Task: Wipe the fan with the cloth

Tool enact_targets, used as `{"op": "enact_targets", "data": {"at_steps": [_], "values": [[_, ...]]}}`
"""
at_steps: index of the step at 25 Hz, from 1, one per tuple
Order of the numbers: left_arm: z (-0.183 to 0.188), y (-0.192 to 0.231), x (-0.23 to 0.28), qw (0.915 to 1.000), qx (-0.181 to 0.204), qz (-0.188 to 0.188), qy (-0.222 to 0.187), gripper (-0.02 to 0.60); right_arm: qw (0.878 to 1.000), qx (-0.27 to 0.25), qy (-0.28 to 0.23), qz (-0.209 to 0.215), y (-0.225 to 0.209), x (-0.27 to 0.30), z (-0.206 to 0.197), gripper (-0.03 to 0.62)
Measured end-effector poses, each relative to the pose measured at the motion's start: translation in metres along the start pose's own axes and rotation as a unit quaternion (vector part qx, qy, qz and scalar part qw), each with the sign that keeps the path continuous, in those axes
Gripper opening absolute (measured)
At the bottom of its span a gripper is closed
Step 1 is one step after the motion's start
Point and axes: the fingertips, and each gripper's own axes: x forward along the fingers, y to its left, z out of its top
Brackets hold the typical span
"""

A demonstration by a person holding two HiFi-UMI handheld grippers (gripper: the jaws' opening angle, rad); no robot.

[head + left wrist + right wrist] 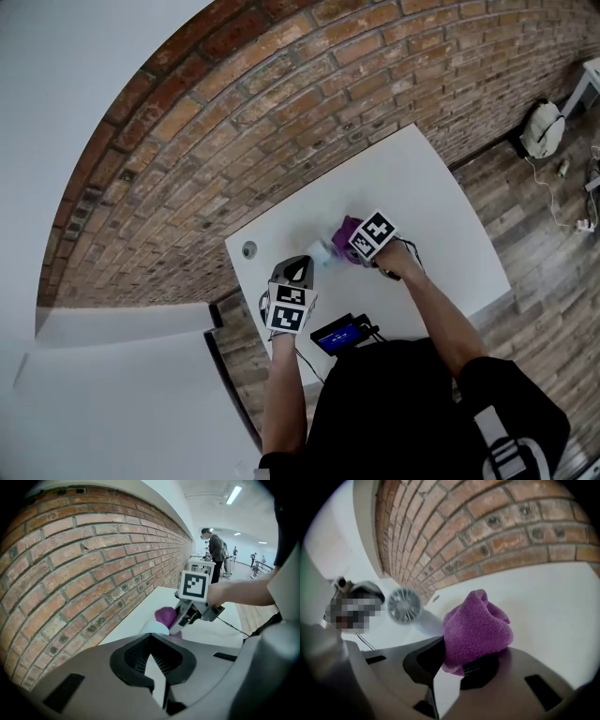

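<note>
Head view overhead, gripper views close, sharing cloth

No legible txt, b/w square codes on left cube, right cube, blue screen maybe w/ chars, unreadable

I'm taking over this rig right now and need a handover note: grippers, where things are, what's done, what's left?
Left gripper: shut, empty, beside the fan.
Right gripper: shut on the cloth, close to the fan; contact unclear.
Fan: on the table, between the grippers.
Done: cloth is in hand; how much has been wiped can't be told.
Left: wipe the fan.
</note>
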Motion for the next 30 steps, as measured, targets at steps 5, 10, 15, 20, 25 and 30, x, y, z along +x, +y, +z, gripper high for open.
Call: {"op": "enact_targets", "data": {"at_steps": [5,10,15,20,25,30], "values": [[-0.014,-0.022,-0.007,0.9978,-0.051,-0.040,0.014,0.000,0.985,-0.074,-0.147,0.050,0.042,-0.045,0.102,0.069],[-0.027,-0.022,0.001,0.9935,-0.101,-0.050,0.013,0.000,0.978,-0.180,-0.082,0.070,0.077,-0.026,0.107,0.069],[-0.028,-0.011,0.002,0.9921,-0.118,-0.043,0.007,0.000,0.987,-0.117,-0.057,0.097,0.070,-0.033,0.091,0.069],[-0.031,0.004,0.002,0.9927,-0.117,-0.027,0.011,0.000,0.990,-0.048,-0.063,0.119,0.071,-0.042,0.061,0.069],[-0.009,0.007,-0.006,0.9969,-0.076,-0.020,0.004,0.000,0.990,0.011,-0.105,0.088,0.057,-0.056,0.047,0.069],[-0.003,-0.009,0.003,0.9992,-0.004,-0.022,0.034,0.000,0.974,-0.006,-0.177,0.138,0.099,-0.082,0.083,0.069]]}}
